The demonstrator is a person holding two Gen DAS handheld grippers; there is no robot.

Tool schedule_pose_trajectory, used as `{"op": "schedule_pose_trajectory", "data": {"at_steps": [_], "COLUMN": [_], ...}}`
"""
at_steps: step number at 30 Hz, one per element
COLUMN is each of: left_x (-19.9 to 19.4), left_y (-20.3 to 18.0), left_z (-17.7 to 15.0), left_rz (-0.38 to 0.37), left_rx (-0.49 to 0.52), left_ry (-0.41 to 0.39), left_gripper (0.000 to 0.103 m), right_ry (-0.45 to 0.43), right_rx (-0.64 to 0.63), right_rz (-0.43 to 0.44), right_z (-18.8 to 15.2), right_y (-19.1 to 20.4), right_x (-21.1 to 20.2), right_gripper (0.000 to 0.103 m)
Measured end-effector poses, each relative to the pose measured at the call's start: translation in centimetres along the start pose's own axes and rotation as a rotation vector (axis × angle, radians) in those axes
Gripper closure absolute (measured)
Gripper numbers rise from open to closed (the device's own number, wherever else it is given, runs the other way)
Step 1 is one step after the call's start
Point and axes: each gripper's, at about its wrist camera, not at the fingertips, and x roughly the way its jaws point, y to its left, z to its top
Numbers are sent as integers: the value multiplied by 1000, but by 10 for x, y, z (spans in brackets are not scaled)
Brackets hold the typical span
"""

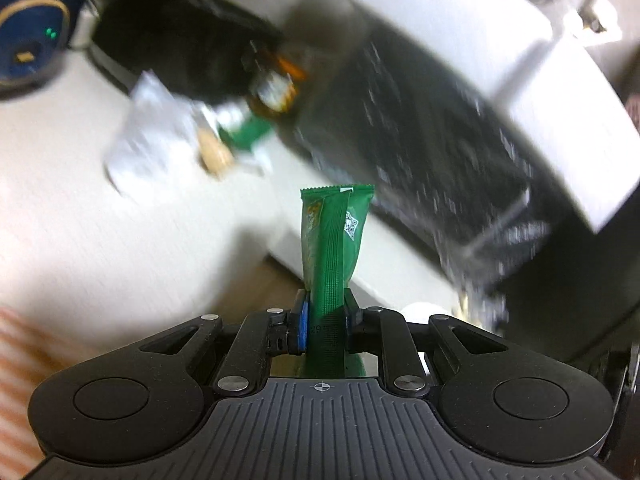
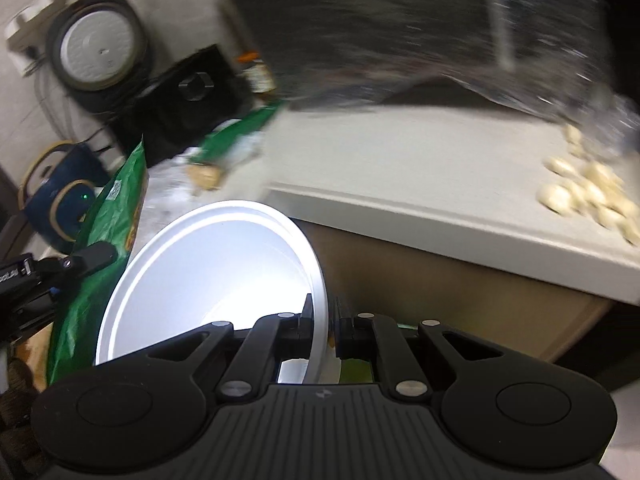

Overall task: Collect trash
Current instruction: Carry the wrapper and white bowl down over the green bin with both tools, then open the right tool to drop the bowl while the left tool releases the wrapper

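My left gripper (image 1: 326,300) is shut on a green snack wrapper (image 1: 334,236) that stands up between its pads, out past the counter's front edge. The same green wrapper (image 2: 108,216) shows at the left of the right wrist view, with the left gripper's dark finger beside it. My right gripper (image 2: 324,316) is shut on the rim of a white bowl (image 2: 212,280), held tilted with its opening towards the camera. More trash lies on the counter: a crumpled white wrapper (image 1: 152,140), a green wrapper (image 1: 248,132) and a tan scrap (image 1: 214,152).
The pale counter (image 2: 420,168) has a front edge over a brown cabinet face. Several pale nut-like pieces (image 2: 588,192) lie at its right. Dark appliances (image 1: 192,40) and a blue device with a green light (image 1: 32,36) stand at the back. A dark speckled surface (image 1: 420,140) lies right.
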Motion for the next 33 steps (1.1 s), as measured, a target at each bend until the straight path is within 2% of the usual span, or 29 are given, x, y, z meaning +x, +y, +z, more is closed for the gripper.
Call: {"op": "schedule_pose_trajectory", "data": {"at_steps": [4,9,13,15,18,23,26,28,29,30,32,33], "left_x": [25,55,76,82,88,96,89,83,82,80,80,81], "left_y": [-11,-8,4,6,14,33,45,55,58,63,69,71], "left_z": [-26,-63,-92,-100,-115,-144,-149,-151,-151,-153,-157,-160], "left_rz": [23,72,92,99,134,195,215,227,231,233,239,245], "left_rx": [6,-16,-86,-93,-85,-90,-93,-103,-112,-124,-149,-159], "left_ry": [110,252,353,369,381,433,439,437,438,440,452,461], "left_gripper": [83,83,83,83,83,83,83,84,84,84,84,84], "right_ry": [6,35,107,150,233,367,402,377,383,407,468,483], "right_rx": [36,69,116,108,92,69,40,19,-4,-22,-31,-36], "right_rz": [-34,-136,-187,-215,-234,-225,-215,-147,-114,-118,-140,-145], "right_z": [-21,-51,-78,-90,-111,-142,-154,-156,-158,-161,-163,-166], "right_y": [-40,-88,-123,-135,-147,-146,-136,-127,-122,-117,-112,-112], "right_x": [-5,-1,8,19,51,132,183,211,227,243,275,282], "right_gripper": [96,96,96,96,96,96,95,95,93,91,75,72]}}
